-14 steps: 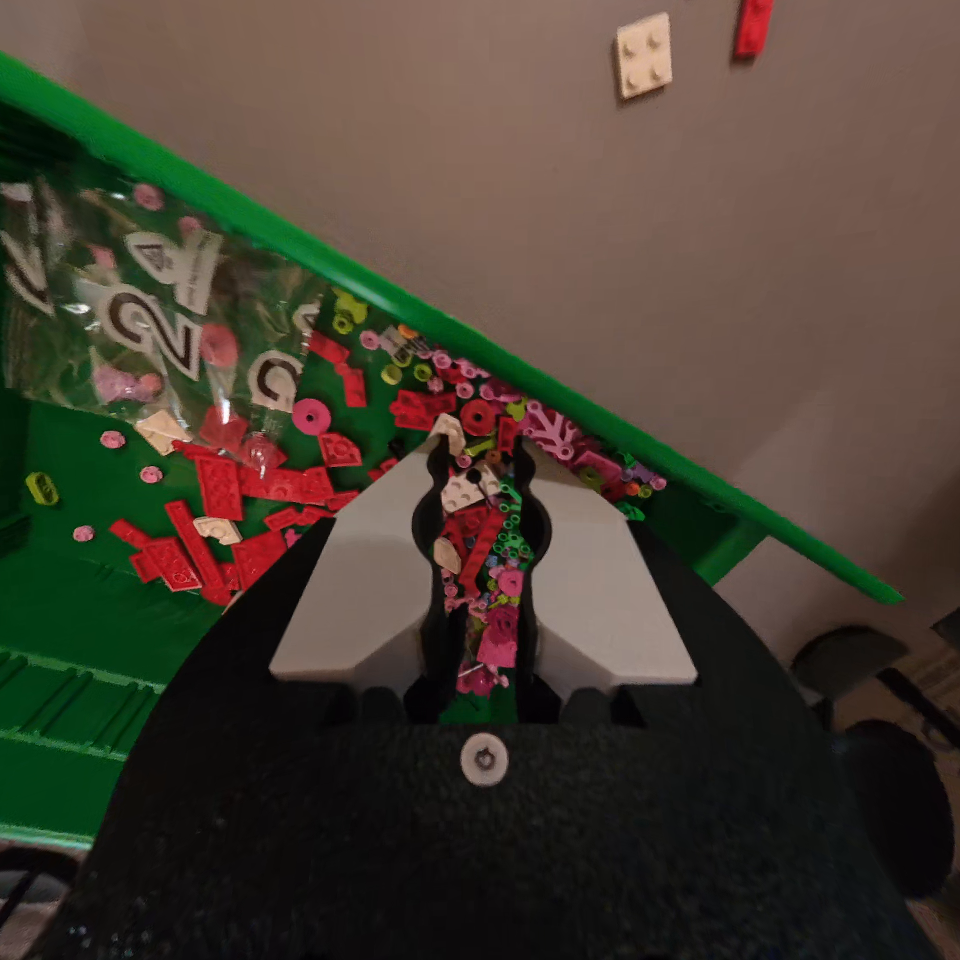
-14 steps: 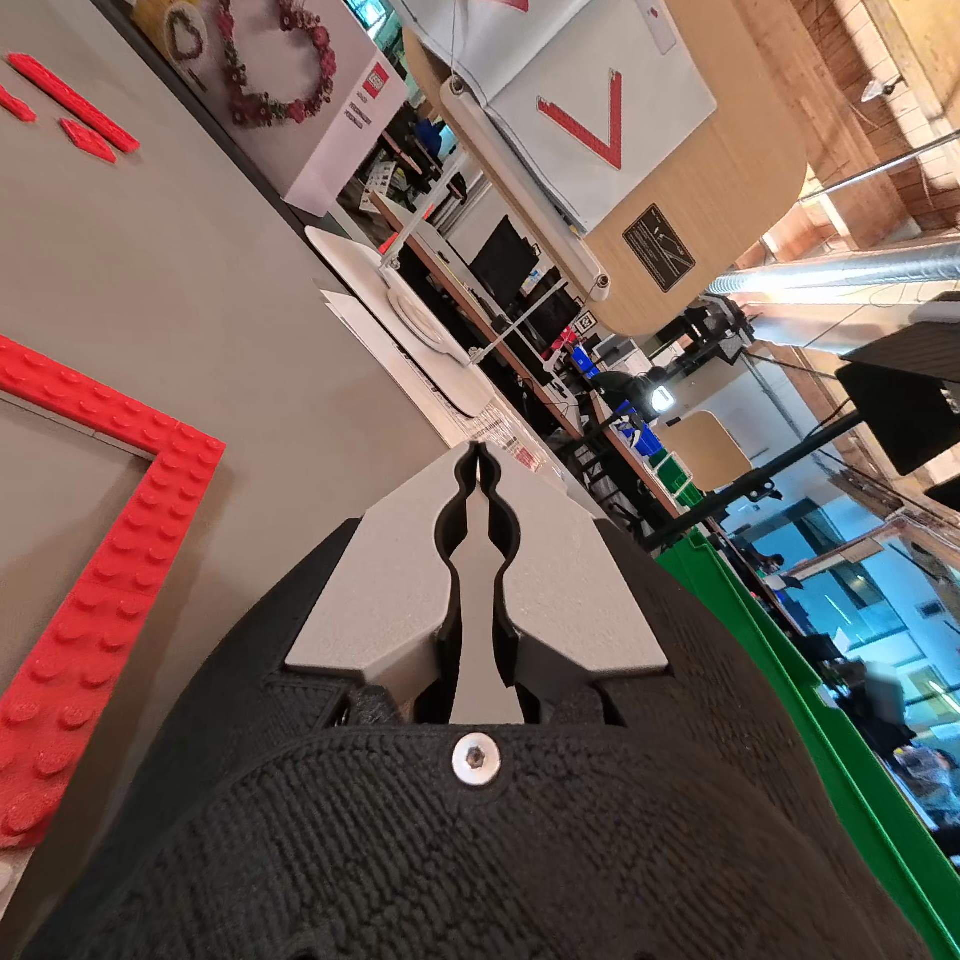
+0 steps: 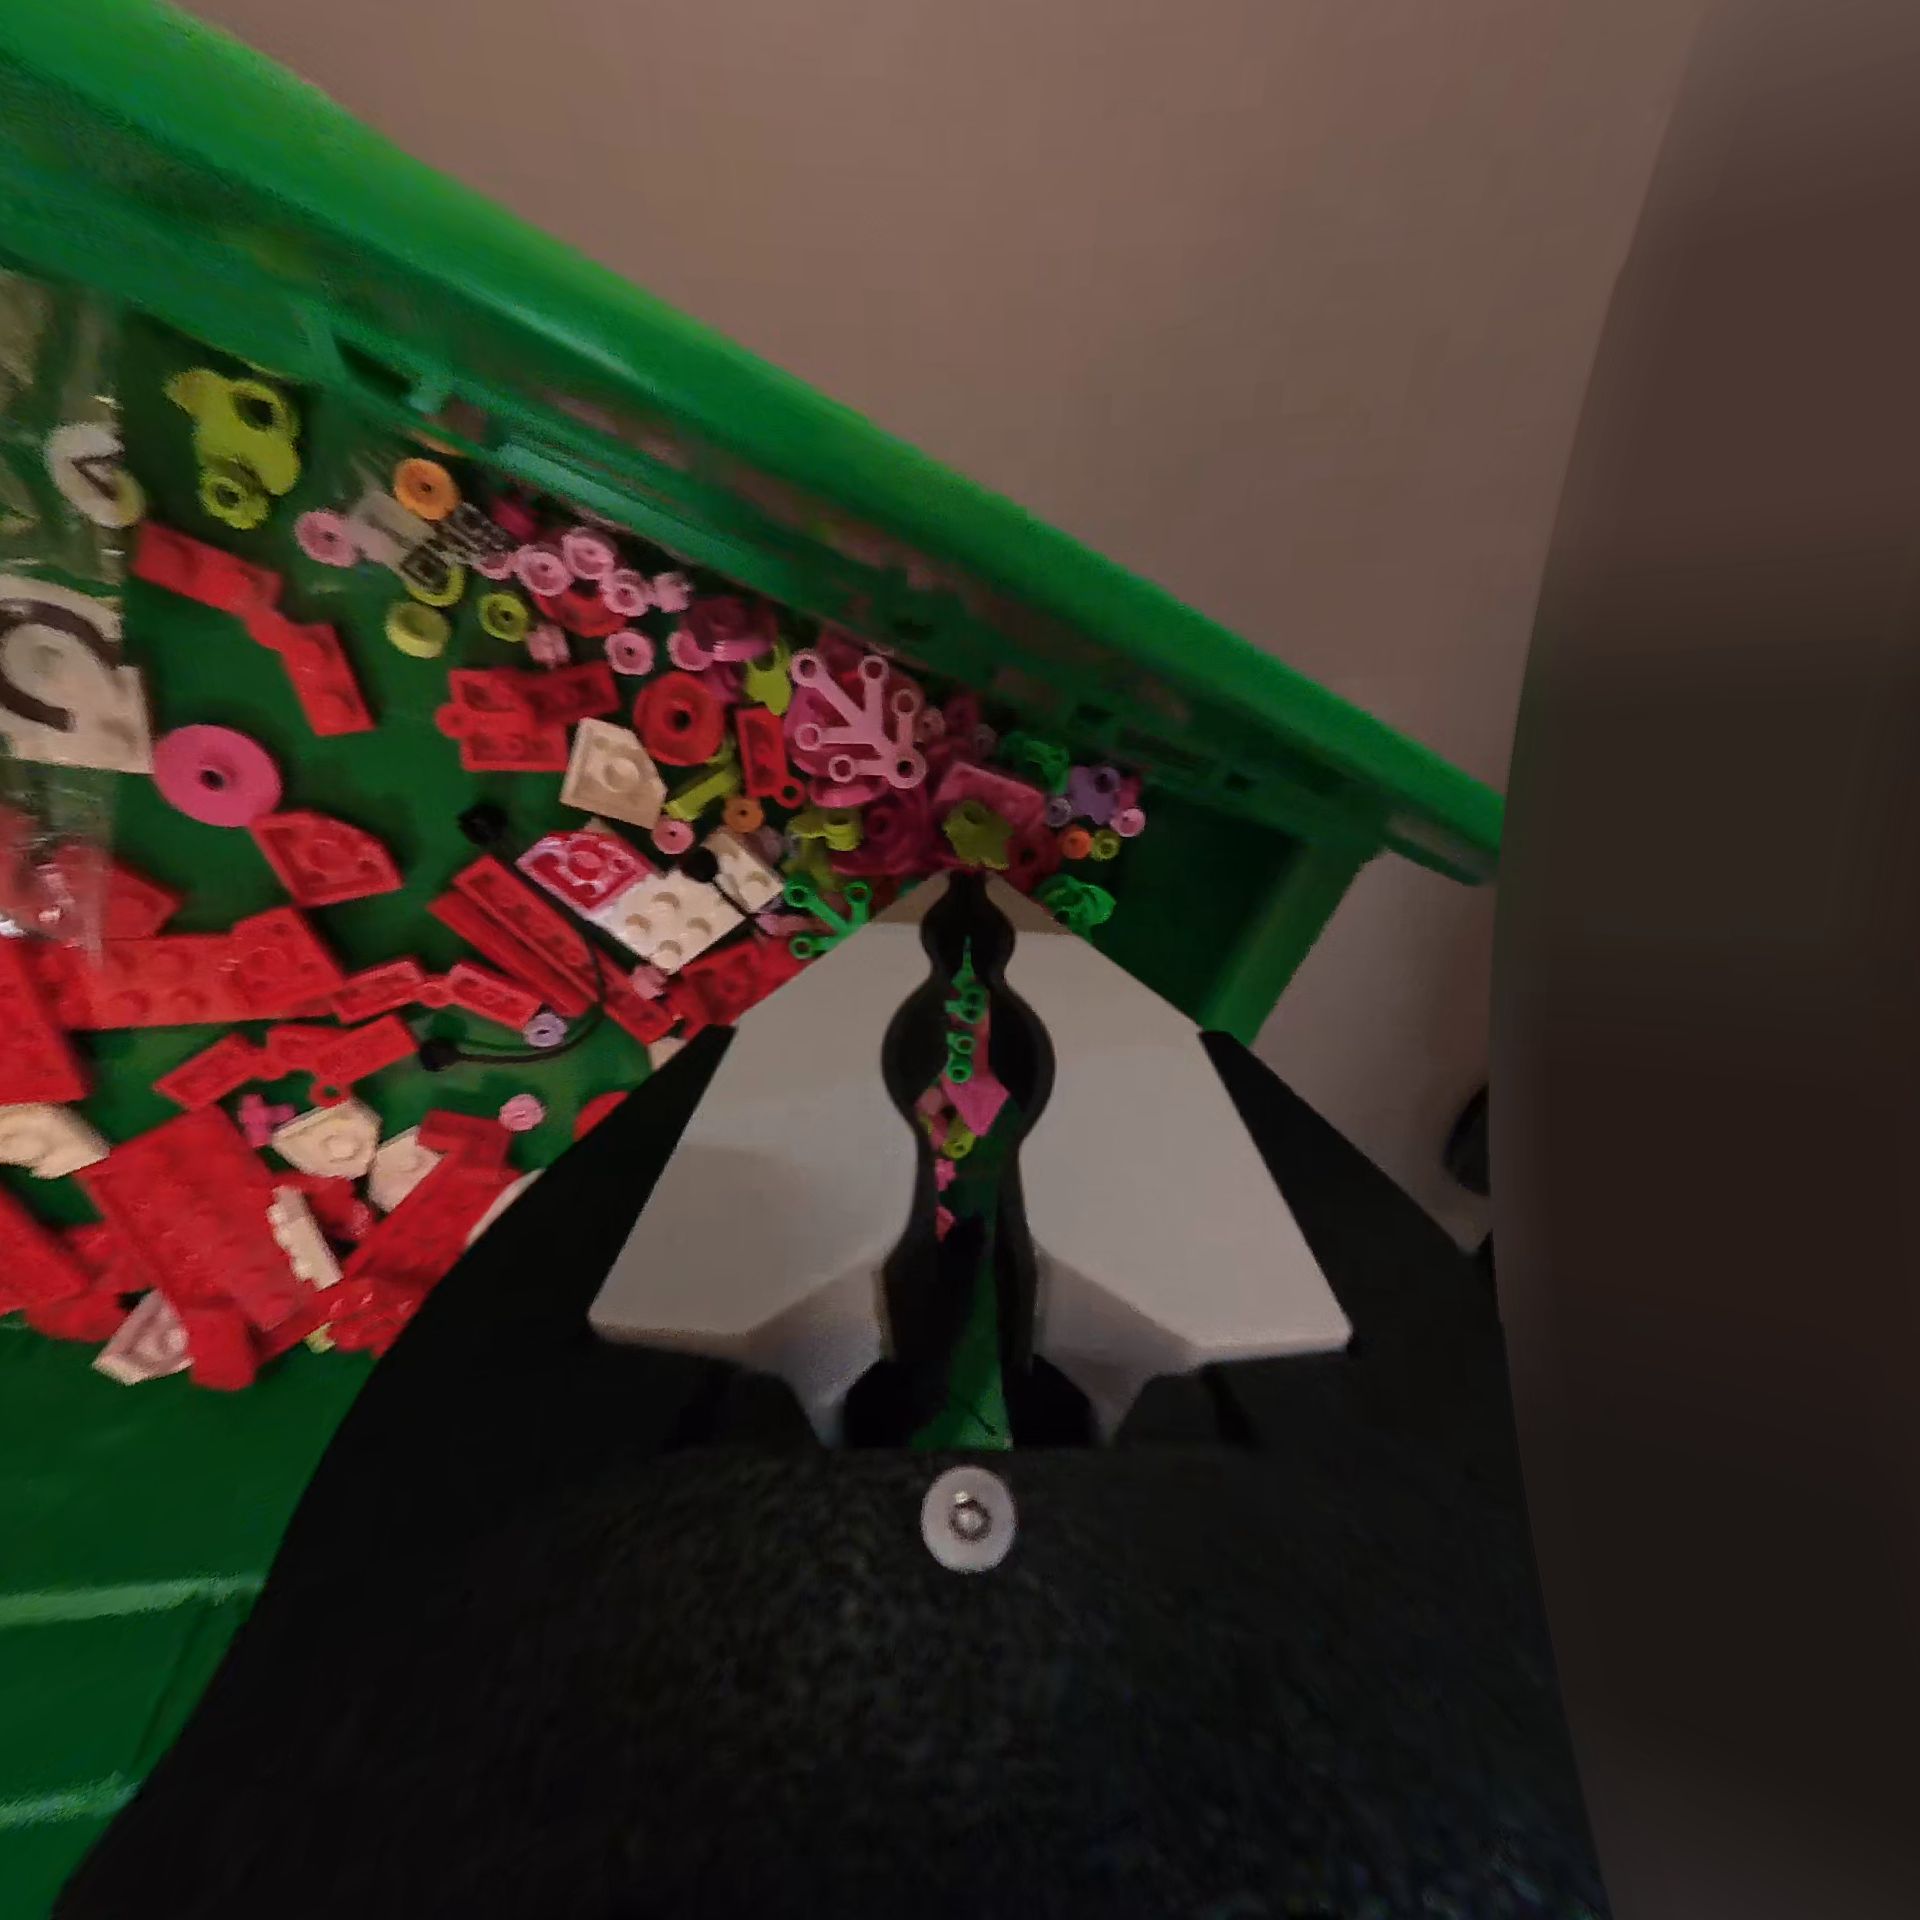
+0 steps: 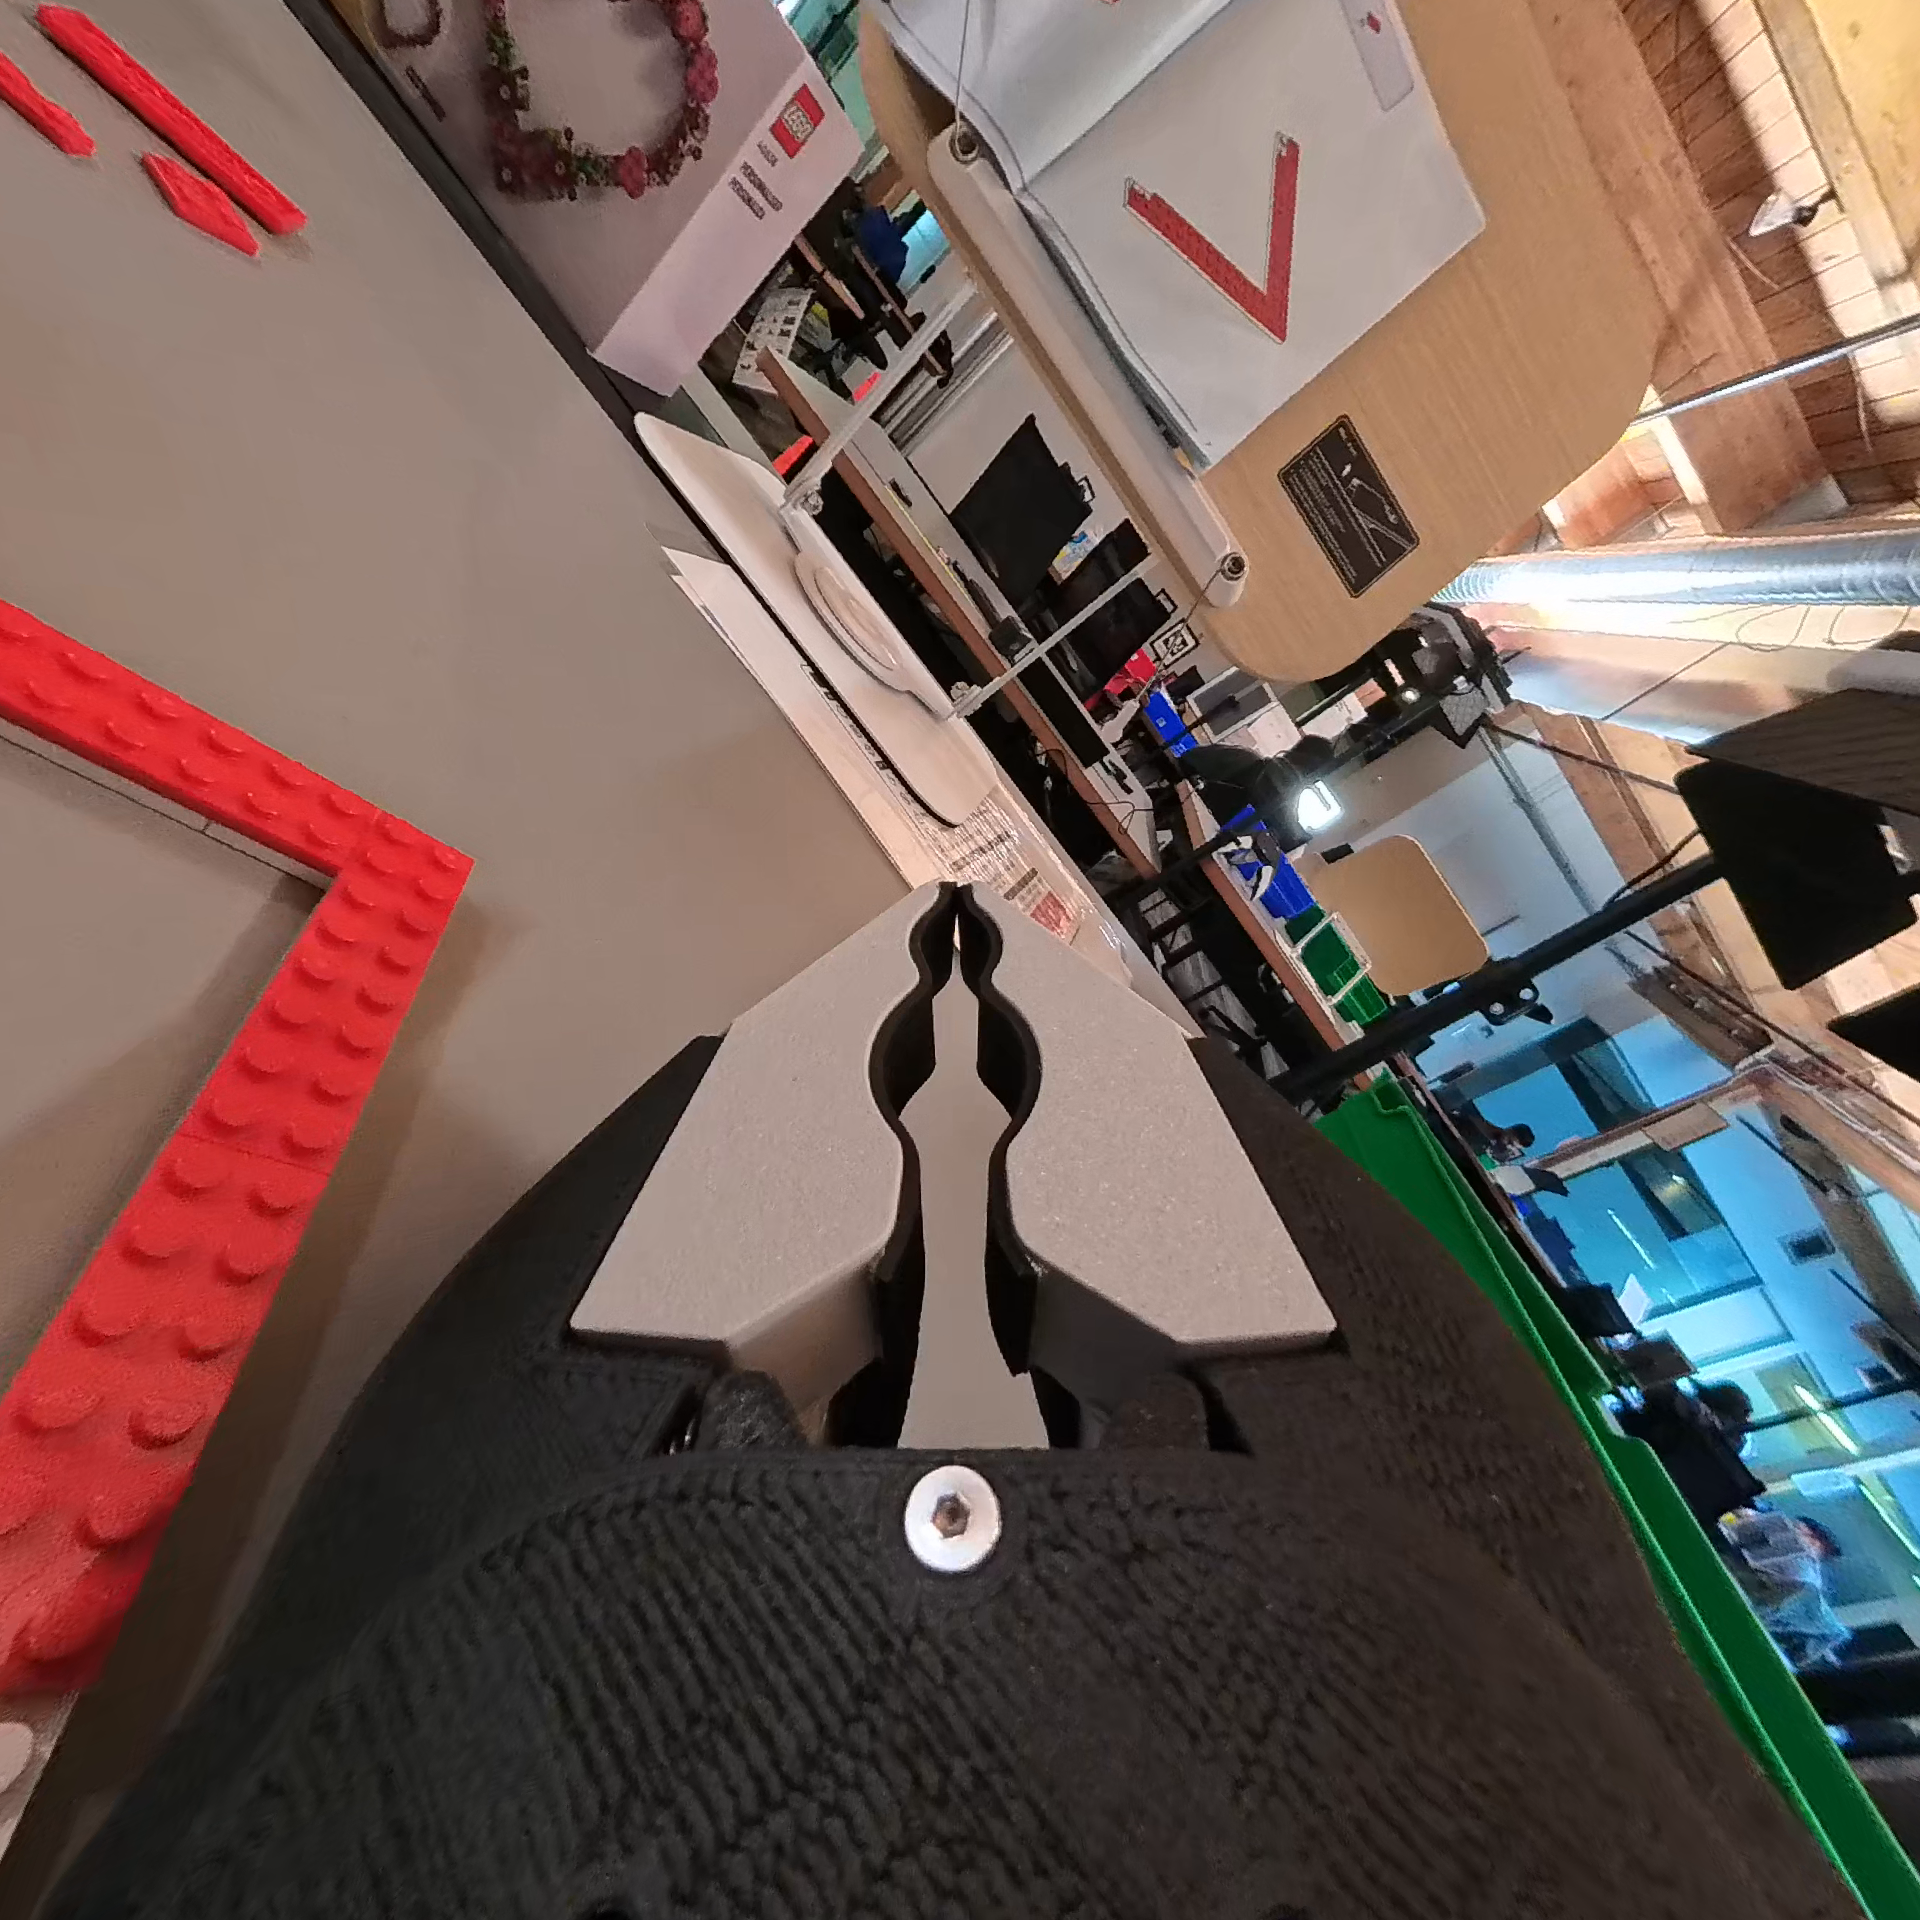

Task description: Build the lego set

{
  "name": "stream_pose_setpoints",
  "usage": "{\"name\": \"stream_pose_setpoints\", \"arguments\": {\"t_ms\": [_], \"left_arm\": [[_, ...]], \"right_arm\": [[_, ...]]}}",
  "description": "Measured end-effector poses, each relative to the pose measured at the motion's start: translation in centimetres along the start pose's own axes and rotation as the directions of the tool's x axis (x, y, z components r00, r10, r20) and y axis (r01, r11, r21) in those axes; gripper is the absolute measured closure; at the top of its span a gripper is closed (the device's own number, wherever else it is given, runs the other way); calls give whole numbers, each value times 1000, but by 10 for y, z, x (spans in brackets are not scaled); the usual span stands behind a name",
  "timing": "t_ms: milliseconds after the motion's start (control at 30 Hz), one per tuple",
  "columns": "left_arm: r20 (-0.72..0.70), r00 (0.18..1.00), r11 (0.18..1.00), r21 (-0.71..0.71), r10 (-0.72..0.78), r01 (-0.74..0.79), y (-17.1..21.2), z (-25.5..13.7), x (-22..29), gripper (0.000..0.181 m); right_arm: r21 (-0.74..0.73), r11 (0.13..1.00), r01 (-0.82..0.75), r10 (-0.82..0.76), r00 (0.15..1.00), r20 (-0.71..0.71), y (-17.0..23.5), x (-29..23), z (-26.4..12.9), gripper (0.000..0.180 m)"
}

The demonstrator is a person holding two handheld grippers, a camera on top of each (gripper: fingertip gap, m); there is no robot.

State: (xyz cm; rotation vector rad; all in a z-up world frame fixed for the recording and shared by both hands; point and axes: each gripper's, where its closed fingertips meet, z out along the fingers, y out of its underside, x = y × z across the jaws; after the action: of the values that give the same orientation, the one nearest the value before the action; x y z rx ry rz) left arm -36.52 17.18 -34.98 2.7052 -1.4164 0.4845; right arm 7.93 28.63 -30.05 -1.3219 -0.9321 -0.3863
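Note:
In the left wrist view, a green tray (image 3: 935, 582) holds a heap of loose Lego pieces: red plates (image 3: 208, 977), white plates (image 3: 665, 914), pink and lime round studs and flower parts (image 3: 852, 727). My left gripper (image 3: 961, 883) is low over the heap's right end, tips closed together beside a lime flower piece (image 3: 977, 831). I see nothing held between them. In the right wrist view, my right gripper (image 4: 958, 906) is shut and empty above the grey table (image 4: 520, 540). A red frame of joined plates (image 4: 312, 997) lies to its left.
A clear plastic bag (image 3: 52, 623) lies in the tray's left part. Loose red plates (image 4: 177, 156) lie far back on the table. A white set box (image 4: 665, 197), a hanging instruction sheet (image 4: 1247, 208) and the green tray's edge (image 4: 1558, 1403) stand beyond. My hands' fingertips stand some 45 centimetres from each other.
My left gripper has moved down and to the right into the tray's pile, and its tips have closed from a narrow gap. The right gripper has barely moved and stays shut.

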Motion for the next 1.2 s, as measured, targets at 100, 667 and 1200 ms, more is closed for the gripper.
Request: {"name": "stream_pose_setpoints", "arguments": {"t_ms": [100, 667, 1200], "left_arm": [[-76, 997, 1000, -5, 15, -15, 4, 5, 9, 181], [239, 959, 987, 89, -155, 137, 20, -23, -71, 181], [397, 870, 933, -85, -290, 350, 88, -28, -86, 181]], "right_arm": [[0, 1000, 3, -3, 1000, -1, 0, 0, 0, 180], [9, 1000, 7, -8, 1000, 4, -3, -2, -1, 180], [13, 1000, 5, -5, 1000, 8, -4, -3, -1, 180]]}}
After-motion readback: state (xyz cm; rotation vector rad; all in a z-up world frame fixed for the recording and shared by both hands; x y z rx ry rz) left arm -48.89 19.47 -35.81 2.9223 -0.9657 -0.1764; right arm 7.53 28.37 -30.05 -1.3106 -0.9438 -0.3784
